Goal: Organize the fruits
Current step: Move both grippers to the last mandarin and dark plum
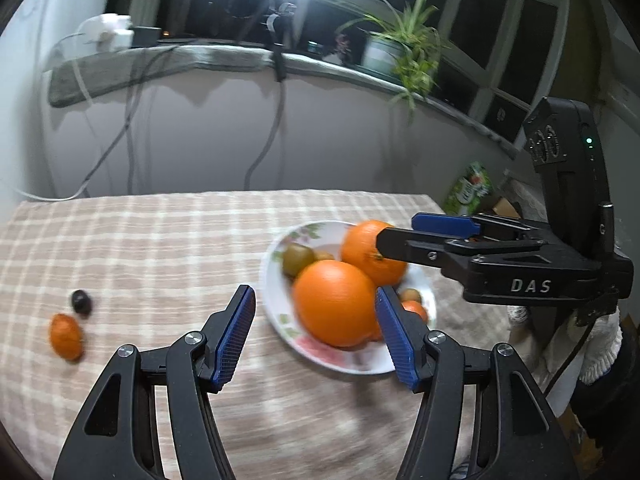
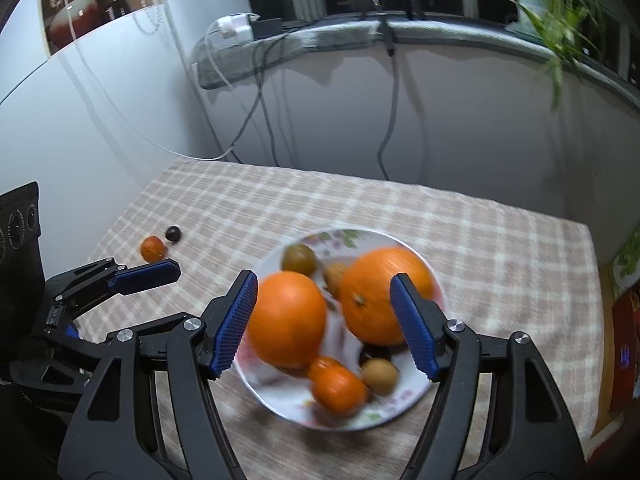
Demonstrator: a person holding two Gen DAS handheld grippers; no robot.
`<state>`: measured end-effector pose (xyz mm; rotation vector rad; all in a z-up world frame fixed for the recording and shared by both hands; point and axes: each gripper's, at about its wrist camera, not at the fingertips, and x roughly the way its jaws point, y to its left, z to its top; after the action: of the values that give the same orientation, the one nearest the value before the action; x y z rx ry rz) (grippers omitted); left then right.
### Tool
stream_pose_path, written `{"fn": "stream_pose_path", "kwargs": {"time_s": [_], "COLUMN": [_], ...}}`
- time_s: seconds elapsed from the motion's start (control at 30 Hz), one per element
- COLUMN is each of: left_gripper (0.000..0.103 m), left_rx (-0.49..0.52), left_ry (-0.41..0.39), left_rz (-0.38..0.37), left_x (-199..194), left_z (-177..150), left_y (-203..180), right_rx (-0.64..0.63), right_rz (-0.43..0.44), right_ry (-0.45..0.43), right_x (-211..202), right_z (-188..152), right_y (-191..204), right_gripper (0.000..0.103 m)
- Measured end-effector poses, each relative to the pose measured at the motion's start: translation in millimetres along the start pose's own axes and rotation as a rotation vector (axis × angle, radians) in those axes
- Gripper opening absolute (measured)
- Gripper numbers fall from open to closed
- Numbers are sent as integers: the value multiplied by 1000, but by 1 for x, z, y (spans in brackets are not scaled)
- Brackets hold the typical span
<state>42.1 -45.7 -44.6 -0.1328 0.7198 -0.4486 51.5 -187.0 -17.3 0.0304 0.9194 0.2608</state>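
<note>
A flowered white plate [image 1: 276, 312] [image 2: 384, 416] on the checked tablecloth holds two big oranges [image 1: 336, 304] [image 2: 286, 318], a green fruit [image 1: 298, 258] [image 2: 299, 258], a small mandarin [image 2: 338, 386] and a brown longan-like fruit [image 2: 379, 376]. A small mandarin [image 1: 66, 336] [image 2: 153, 248] and a dark plum [image 1: 81, 302] [image 2: 173, 234] lie loose on the cloth at the left. My left gripper [image 1: 316, 340] is open and empty above the plate's near left side. My right gripper [image 2: 324, 324] is open and empty over the plate; it also shows in the left wrist view [image 1: 404, 232].
The table [image 1: 160, 240] [image 2: 480, 240] ends at a wall with hanging cables [image 1: 128, 128] [image 2: 260, 120]. A shelf above carries a potted plant [image 1: 404, 52] [image 2: 548, 4] and chargers. Colourful packages [image 1: 470, 188] [image 2: 628, 264] stand off the table's right edge.
</note>
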Motion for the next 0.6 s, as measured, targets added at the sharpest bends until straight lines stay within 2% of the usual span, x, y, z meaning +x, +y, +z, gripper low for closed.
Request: {"fn": "stream_pose_path", "kwargs": {"time_s": [0.23, 0.37, 0.6], "left_gripper": [62, 62, 62], "left_rx": [-60, -91, -156], "left_ry": [-19, -28, -37], "left_rz": [78, 120, 183], "left_x": [-14, -22, -35], "left_z": [-5, -8, -19], "left_y": [42, 63, 104], "right_rx": [-42, -44, -71], "right_rz": [78, 142, 206], "right_ry": [9, 33, 81], "right_x": [20, 37, 67], "right_z": [19, 30, 45], "right_y": [33, 53, 88], "right_gripper": [72, 72, 72]}}
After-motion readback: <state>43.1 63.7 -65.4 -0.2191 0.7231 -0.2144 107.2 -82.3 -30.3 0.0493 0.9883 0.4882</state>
